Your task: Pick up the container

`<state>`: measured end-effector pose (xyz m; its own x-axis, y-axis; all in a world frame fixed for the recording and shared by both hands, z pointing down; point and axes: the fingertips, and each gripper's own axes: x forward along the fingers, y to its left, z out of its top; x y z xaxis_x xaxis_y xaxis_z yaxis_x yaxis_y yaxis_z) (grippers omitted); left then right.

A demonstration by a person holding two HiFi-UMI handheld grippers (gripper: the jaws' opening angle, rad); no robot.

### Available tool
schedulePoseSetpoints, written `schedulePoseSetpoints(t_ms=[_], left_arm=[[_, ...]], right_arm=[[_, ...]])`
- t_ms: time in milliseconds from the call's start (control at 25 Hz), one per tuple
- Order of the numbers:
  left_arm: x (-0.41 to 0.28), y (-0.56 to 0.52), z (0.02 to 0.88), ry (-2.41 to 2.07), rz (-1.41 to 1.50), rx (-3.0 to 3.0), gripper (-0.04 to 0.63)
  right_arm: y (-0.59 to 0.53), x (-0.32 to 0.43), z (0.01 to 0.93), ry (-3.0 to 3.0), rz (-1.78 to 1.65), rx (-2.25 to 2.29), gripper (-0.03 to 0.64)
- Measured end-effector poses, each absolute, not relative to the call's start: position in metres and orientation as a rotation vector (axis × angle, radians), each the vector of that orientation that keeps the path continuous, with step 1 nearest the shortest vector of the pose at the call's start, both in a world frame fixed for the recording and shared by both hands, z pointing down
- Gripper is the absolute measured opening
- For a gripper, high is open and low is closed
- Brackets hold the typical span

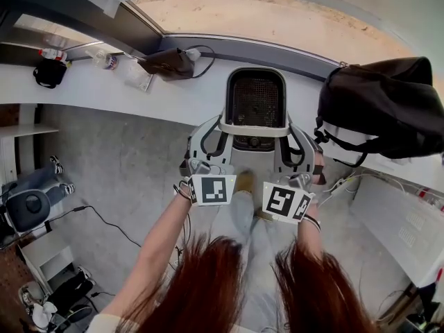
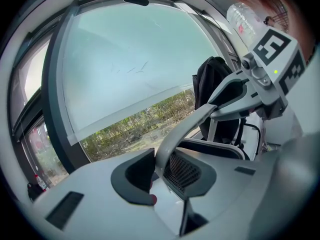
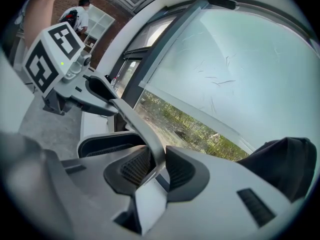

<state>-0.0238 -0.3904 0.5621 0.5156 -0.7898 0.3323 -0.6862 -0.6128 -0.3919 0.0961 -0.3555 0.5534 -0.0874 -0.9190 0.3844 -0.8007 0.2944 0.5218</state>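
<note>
Red-brown hair [image 1: 208, 283] is falling into the near edge of the head view. Just past it my two forearms [image 1: 159, 241] are reaching out side by side, so the load is being shared evenly. I'm gripping the left end of a pale grey band [image 1: 254, 130] with the left gripper [image 1: 211, 143] and its right end with the right gripper [image 1: 297, 144]. That band is running across the near side of the container [image 1: 255, 72]; whether it is a handle or a rim lip I'm not able to tell. Each gripper view is showing the band pinched between the pads, so both pairs of fingers are clamping it rather than standing free. Gripping at both ends is, I judge, stopping the black mesh container from swinging or tipping. It is sitting out in front of me, between the grippers, above the grey floor [image 1: 118, 165] and against the white ledge [image 1: 90, 85]. I'm not seeing its base, so whether it is fully lifted is unclear. Farther off, a black backpack [image 1: 385, 106] is lying on the ledge to the right, well apart from the container. Beyond it the big window [image 2: 130, 59] is looking out on trees.
</note>
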Motion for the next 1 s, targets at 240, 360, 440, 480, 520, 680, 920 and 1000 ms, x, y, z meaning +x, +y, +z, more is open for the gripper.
schedulePoseSetpoints(t_ms=[240, 360, 440, 480, 520, 680, 920, 1000], left_arm=[[-0.02, -0.401, 0.558, 1.276, -0.731, -2.54, 0.098], [-0.021, -0.405, 0.557, 1.294, -0.732, -2.543, 0.097], [-0.02, -0.408, 0.556, 1.299, -0.734, -2.537, 0.094], [-0.02, -0.41, 0.556, 1.301, -0.735, -2.534, 0.092], [-0.019, -0.411, 0.555, 1.304, -0.736, -2.532, 0.091], [-0.019, -0.415, 0.552, 1.322, -0.743, -2.526, 0.087], [-0.018, -0.414, 0.549, 1.345, -0.737, -2.533, 0.078], [-0.017, -0.41, 0.548, 1.351, -0.739, -2.536, 0.078]], right_arm=[[-0.365, 0.101, 0.548, -1.881, -0.25, 1.587, 0.101], [-0.37, 0.101, 0.546, -1.885, -0.241, 1.605, 0.098], [-0.373, 0.102, 0.545, -1.888, -0.238, 1.613, 0.098], [-0.375, 0.102, 0.545, -1.889, -0.236, 1.617, 0.097], [-0.376, 0.103, 0.544, -1.89, -0.233, 1.623, 0.095], [-0.381, 0.104, 0.54, -1.904, -0.215, 1.654, 0.094], [-0.377, 0.105, 0.536, -1.911, -0.207, 1.67, 0.084], [-0.373, 0.105, 0.534, -1.911, -0.206, 1.665, 0.084]])
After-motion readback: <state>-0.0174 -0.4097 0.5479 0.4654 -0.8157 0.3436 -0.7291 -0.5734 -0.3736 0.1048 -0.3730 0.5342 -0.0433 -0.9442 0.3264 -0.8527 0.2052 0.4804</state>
